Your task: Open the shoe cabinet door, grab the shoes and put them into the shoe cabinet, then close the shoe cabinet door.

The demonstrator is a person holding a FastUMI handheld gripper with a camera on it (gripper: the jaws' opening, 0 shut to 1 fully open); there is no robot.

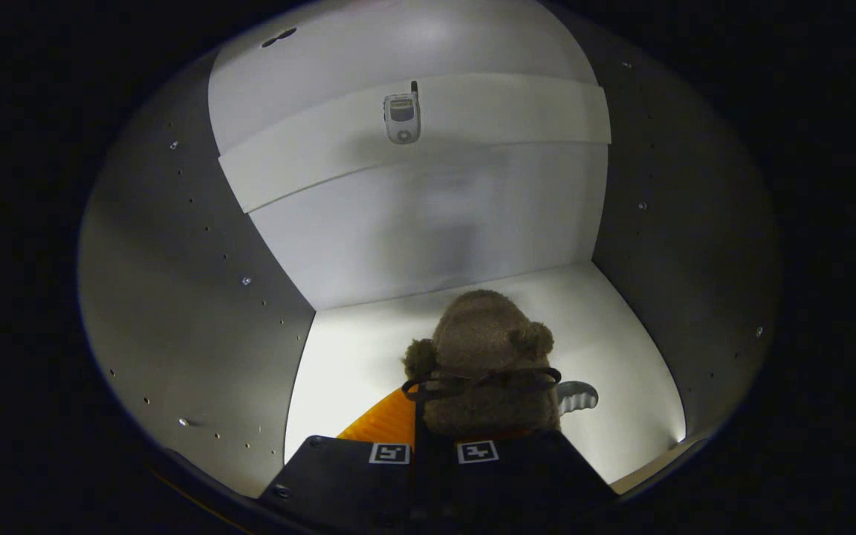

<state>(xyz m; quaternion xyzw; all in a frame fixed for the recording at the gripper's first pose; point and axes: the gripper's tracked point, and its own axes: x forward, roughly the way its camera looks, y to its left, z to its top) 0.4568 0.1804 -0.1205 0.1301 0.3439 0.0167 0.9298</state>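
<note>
The shoe (398, 423), an orange slipper topped with a brown plush bear head (484, 357) wearing dark glasses, sits just ahead of the tongs (434, 446), low over the white cabinet floor (614, 349) and inside the shoe cabinet (175, 297). The tongs look drawn close together at the slipper's rear, apparently pinching it, though the contact itself is hidden behind the bear head, so a firm grip on both sides cannot be confirmed. Whether the sole already rests on the floor is also unclear. A pale ridged piece (576, 397) pokes out beside the bear. Above, a white shelf (413, 141) carries a small flip phone (402, 117). Perforated grey side walls close in left and right. Risk, as I judge it: letting go while the slipper hangs tilted could tip it onto its side, and one left too near the front edge could foul the door when closing
</note>
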